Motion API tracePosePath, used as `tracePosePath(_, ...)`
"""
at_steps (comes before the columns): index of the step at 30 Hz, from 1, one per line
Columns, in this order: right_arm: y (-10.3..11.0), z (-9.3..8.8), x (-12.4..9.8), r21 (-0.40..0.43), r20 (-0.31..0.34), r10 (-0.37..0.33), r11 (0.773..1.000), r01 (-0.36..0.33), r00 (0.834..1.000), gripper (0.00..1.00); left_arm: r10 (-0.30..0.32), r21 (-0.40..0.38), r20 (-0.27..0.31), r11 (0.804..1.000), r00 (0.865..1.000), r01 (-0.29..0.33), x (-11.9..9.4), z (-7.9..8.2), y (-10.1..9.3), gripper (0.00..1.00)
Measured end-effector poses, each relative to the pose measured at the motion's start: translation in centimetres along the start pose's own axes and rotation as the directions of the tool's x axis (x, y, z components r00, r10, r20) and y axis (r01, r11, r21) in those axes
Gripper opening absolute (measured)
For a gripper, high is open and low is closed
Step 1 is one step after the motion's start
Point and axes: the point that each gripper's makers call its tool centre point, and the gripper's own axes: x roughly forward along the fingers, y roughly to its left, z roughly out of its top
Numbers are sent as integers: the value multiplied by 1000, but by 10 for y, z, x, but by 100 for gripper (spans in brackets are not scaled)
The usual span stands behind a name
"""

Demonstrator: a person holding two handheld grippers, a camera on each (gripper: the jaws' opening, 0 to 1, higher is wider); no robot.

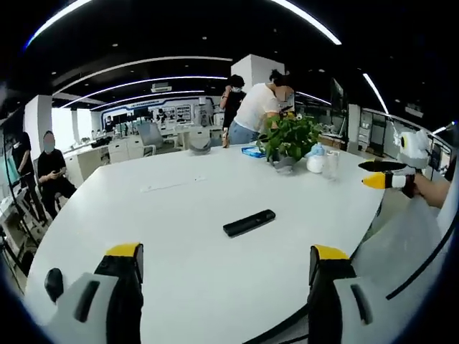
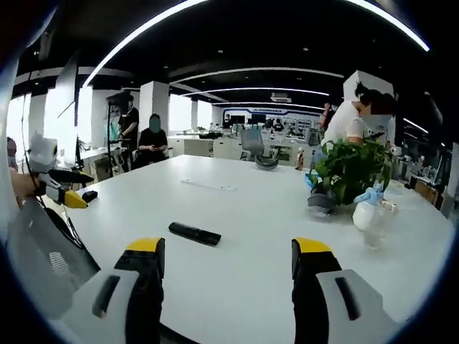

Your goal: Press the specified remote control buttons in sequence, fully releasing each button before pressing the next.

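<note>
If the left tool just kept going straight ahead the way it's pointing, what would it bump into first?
Probably the remote on the table: it lies ahead between the open left tool jaws, though depth is hard to judge.

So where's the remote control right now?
The remote control lies flat on the white table, ahead of both open claws and untouched. In the left gripper view it sits nearer than the potted plant.

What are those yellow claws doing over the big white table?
A person holds a claw in each hand above the white table. The left claw and right claw are both open and hold nothing. The black remote control lies flat on the table, untouched. A potted plant stands farther back.
</note>
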Motion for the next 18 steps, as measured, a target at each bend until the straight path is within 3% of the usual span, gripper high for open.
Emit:
tracePosePath(2,3,2,-1,63,30,35,997,-37,999,75,-41,39,0,998,999,41,5,7,-3,95)
tracePosePath(7,5,0,0,49,19,52,997,-52,998,74,-157,128,-59,978,986,164,27,15,-19,91)
tracePosePath(10,4,2,-1,30,33,41,999,-42,999,73,-187,140,-77,971,979,196,43,26,-30,92)
tracePosePath(14,0,4,-3,81,52,49,995,-53,997,73,-268,54,-36,961,963,270,54,42,-55,88)
tracePosePath(16,0,5,-4,80,62,46,996,-50,997,74,-301,15,-42,953,953,302,60,44,-64,87)
tracePosePath(18,-3,2,-5,45,33,19,999,-21,999,76,-321,-13,-47,947,946,321,65,44,-69,87)
